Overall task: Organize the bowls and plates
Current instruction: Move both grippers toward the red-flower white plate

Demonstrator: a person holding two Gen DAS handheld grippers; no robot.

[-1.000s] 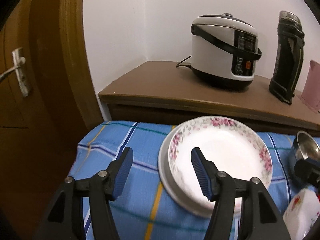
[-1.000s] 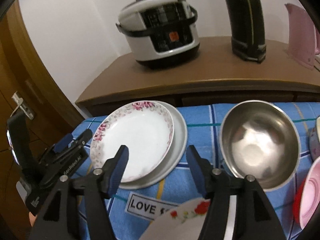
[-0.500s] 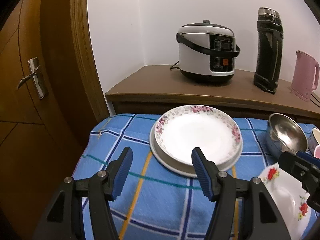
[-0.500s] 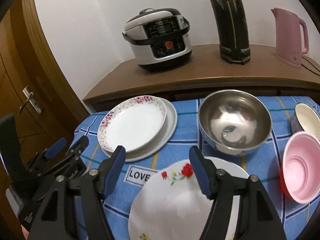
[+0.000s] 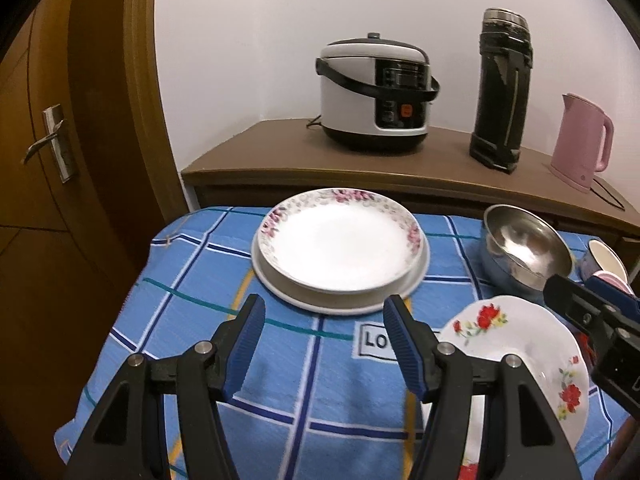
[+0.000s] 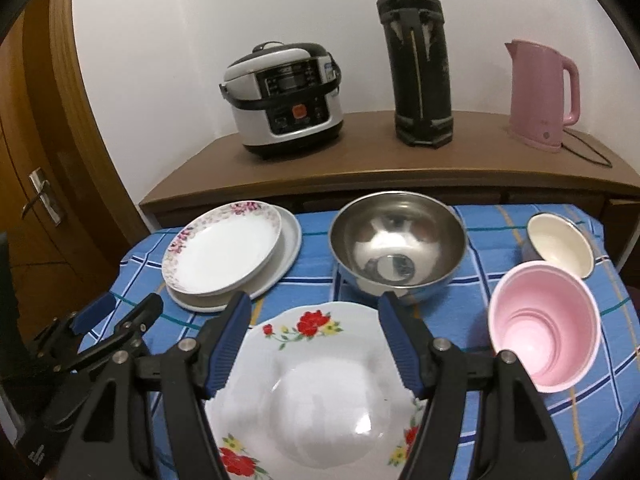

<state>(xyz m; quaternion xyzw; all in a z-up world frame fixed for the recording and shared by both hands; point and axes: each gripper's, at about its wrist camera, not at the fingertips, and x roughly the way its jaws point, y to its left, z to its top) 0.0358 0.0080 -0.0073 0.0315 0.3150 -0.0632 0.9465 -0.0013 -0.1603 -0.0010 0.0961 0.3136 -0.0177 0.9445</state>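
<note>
While both claws stayed wide open and held nothing, the right claw [image 6: 314, 338] hung over the red-flower plate [image 6: 316, 396], and the left claw [image 5: 324, 342] sat near the stacked plates [image 5: 340, 246].

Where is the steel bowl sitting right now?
In the right wrist view the steel bowl stands mid-table on the blue cloth, right of the stacked plates, behind the red-flowered plate and left of the pink cup.

Both the left gripper [image 5: 324, 344] and right gripper [image 6: 314, 340] are pulling back from the stacked plates [image 5: 340, 252] toward six o'clock, bringing the red-flowered plate [image 6: 316, 392] into view.
</note>
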